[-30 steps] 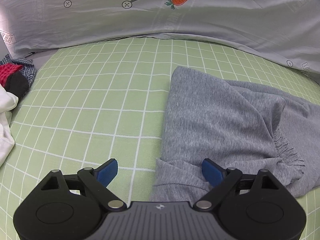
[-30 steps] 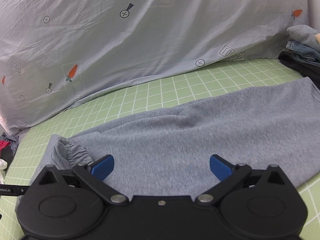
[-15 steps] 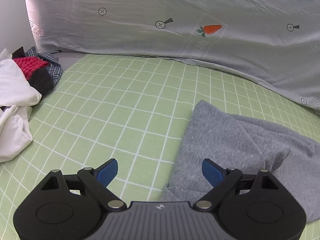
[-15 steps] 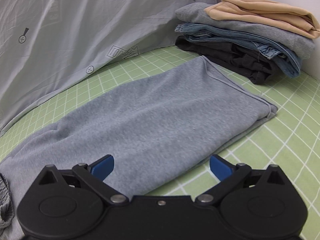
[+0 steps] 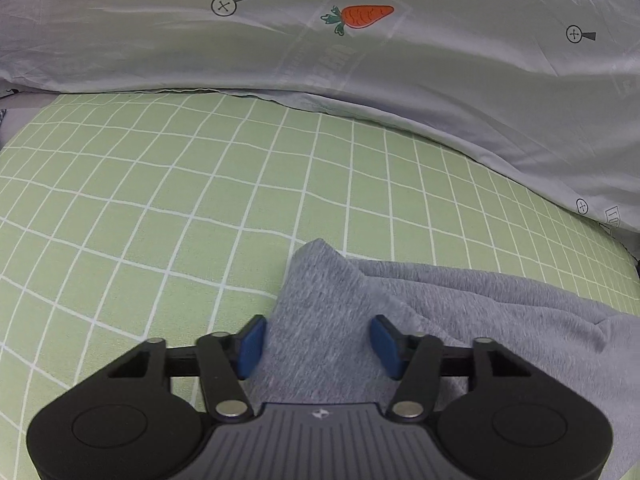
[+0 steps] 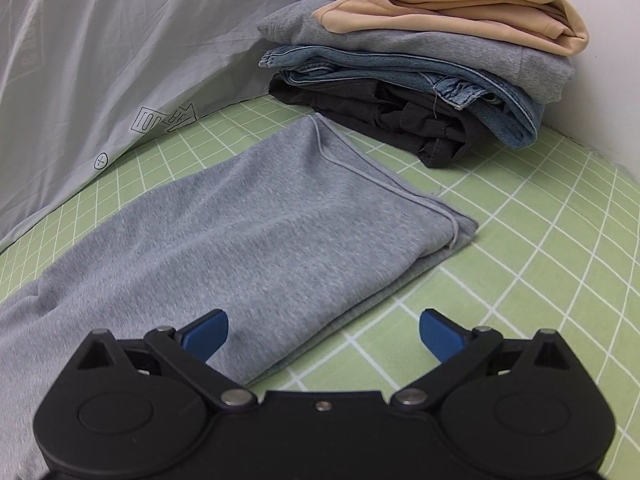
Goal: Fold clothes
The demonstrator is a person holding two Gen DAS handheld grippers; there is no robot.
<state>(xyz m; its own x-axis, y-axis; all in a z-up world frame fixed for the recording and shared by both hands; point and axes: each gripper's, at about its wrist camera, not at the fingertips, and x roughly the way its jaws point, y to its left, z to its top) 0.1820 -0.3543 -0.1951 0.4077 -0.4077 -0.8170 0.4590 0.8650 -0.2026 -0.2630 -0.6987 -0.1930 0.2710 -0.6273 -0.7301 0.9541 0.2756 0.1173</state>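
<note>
— Since half a second back, our left gripper [image 5: 318, 344] has slid in over the grey garment [image 5: 440, 320], and its blue pads [image 5: 251, 346] stand closer together than they did, one on each side of a raised corner of the cloth. That corner now fills the lower middle of the left view.

— Is it clamped on the fabric, though?

— We see a gap between each pad and the other, with cloth in it, so we call it released, not pinching. The right gripper [image 6: 322, 330] has barely shifted; its jaws are spread wide, left pad over the grey garment [image 6: 240, 240], right pad over bare sheet.

— Where does the garment lie for us?

— In the right view it runs from the lower left up to the centre, flat, with its hemmed end pointing toward the upper right. In the left view it spreads from the lower centre out to the right edge, a bit rumpled.

— And around it?

— We have the green checked sheet [image 5: 160, 220] under everything. The pale grey carrot-print cover [image 5: 360, 60] rises across the top of the left view and the upper left of the right one. At upper right, a stack of folded clothes [image 6: 440, 52] sits near the garment's hem.
</note>
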